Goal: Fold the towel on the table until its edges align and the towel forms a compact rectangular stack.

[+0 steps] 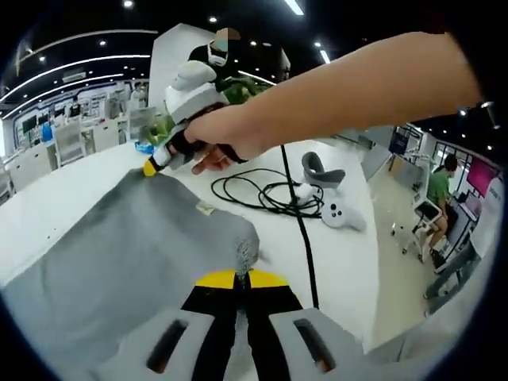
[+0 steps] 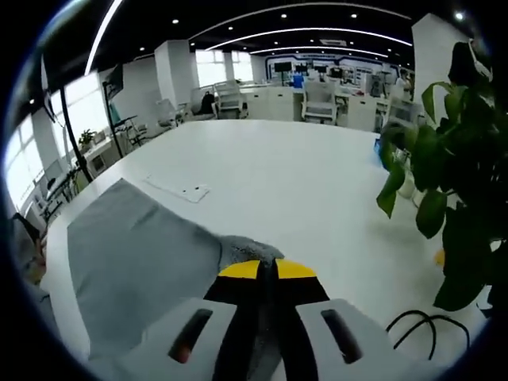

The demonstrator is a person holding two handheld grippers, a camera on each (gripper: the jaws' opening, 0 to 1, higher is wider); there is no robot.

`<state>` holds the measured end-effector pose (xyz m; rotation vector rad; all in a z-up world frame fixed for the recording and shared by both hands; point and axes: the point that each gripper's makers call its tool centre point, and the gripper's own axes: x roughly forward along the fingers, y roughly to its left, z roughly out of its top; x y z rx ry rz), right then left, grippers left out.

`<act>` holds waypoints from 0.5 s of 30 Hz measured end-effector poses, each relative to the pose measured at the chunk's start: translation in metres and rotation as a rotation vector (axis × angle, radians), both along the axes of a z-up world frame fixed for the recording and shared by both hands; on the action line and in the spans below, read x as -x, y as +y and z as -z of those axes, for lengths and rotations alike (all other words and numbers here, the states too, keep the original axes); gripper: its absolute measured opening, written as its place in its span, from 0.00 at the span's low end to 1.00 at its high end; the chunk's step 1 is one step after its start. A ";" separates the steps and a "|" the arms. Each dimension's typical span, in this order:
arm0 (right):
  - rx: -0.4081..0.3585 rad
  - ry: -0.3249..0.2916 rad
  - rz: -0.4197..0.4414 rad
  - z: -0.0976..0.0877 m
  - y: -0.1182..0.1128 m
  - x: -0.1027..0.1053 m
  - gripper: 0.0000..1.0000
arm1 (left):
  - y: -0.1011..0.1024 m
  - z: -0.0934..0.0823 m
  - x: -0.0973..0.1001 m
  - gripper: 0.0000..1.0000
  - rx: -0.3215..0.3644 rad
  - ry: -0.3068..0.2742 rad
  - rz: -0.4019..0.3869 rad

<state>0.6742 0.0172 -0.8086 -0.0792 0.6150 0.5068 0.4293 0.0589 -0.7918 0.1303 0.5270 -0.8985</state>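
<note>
A grey towel (image 1: 135, 254) lies spread on the white table (image 1: 71, 190). My left gripper (image 1: 242, 278) is shut on a bunched near corner of it, yellow tips pressed together. A hand holds my right gripper (image 1: 149, 167) at the towel's far corner, with its yellow tip down on the cloth. In the right gripper view, the right gripper (image 2: 267, 270) is shut on a raised fold of the towel (image 2: 135, 254), which stretches away to the left across the table (image 2: 286, 175).
A coiled black cable (image 1: 274, 194), a white controller (image 1: 343, 213) and a grey headset strap (image 1: 321, 169) lie to the right of the towel. A leafy plant (image 2: 444, 175) stands at the right. A small white tag (image 2: 186, 190) lies beyond the towel.
</note>
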 end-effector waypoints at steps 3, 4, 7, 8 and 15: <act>0.004 -0.018 -0.008 -0.014 0.007 0.001 0.02 | 0.009 -0.013 -0.004 0.02 0.018 -0.013 -0.020; 0.003 -0.020 -0.007 -0.018 0.009 0.002 0.02 | 0.011 -0.016 -0.005 0.02 0.024 -0.015 -0.024; 0.002 -0.027 -0.007 -0.027 0.016 0.000 0.02 | 0.019 -0.027 -0.007 0.02 0.040 -0.032 -0.035; 0.004 -0.029 -0.007 -0.029 0.018 -0.002 0.02 | 0.023 -0.032 -0.008 0.02 0.047 -0.038 -0.041; 0.012 -0.026 0.000 -0.049 0.035 -0.011 0.02 | 0.058 -0.058 -0.012 0.02 0.110 -0.060 -0.109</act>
